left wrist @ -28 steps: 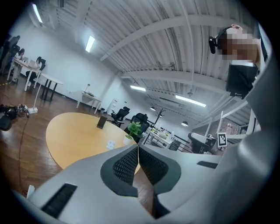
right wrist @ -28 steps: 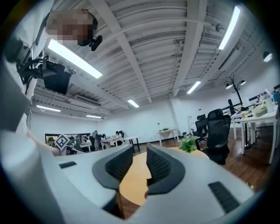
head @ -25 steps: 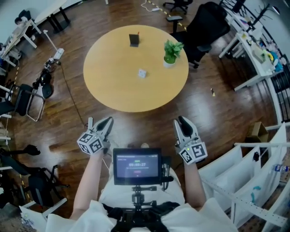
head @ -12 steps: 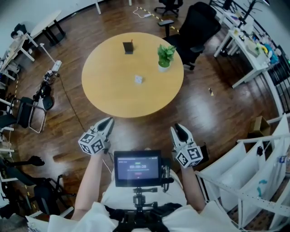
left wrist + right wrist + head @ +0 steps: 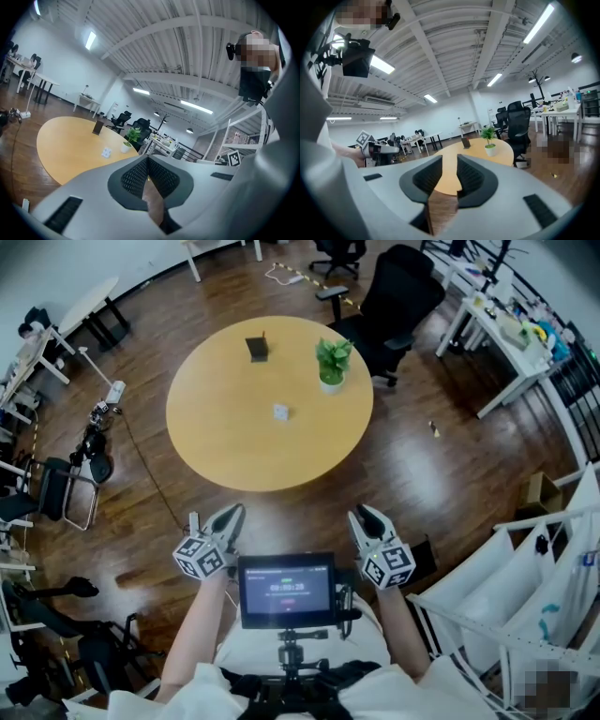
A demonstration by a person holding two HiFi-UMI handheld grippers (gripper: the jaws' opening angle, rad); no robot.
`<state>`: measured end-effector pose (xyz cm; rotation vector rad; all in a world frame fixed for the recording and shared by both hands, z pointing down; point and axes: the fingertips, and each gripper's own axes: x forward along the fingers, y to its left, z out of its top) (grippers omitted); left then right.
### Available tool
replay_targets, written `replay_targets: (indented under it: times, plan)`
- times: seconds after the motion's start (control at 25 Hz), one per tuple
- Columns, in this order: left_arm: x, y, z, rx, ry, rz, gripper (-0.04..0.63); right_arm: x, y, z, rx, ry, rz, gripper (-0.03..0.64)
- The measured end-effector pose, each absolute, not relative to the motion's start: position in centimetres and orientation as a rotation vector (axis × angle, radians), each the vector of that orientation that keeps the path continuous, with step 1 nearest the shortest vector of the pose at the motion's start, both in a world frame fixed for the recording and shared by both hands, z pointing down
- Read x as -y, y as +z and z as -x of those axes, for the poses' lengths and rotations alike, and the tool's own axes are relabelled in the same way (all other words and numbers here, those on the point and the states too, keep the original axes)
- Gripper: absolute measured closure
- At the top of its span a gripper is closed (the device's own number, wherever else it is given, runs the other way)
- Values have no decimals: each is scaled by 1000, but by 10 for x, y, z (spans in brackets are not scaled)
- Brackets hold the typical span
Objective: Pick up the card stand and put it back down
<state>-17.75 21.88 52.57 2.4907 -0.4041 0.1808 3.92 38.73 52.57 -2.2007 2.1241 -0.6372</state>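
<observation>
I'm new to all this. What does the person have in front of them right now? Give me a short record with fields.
table: round, wooden
card stand: dark, upright, on the table's far side
potted plant: on the table, right of the card stand
small white object: near the table's middle
left gripper: shut, empty, short of the table
right gripper: open, empty, short of the table

The round table (image 5: 234, 446) holds a card stand (image 5: 256, 348), potted plant (image 5: 332, 362), white object (image 5: 279, 412).
</observation>
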Motion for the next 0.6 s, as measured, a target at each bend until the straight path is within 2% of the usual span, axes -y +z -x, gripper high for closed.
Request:
replay_targets:
  times: [0.2, 0.6]
  plan:
    - [-205, 516, 181, 462, 61, -2477, 595, -388, 537, -43, -2162, -681, 2206, 506]
    - [-198, 525, 200, 516, 72, -2475, 595, -371, 517, -32, -2241, -573, 2085, 506]
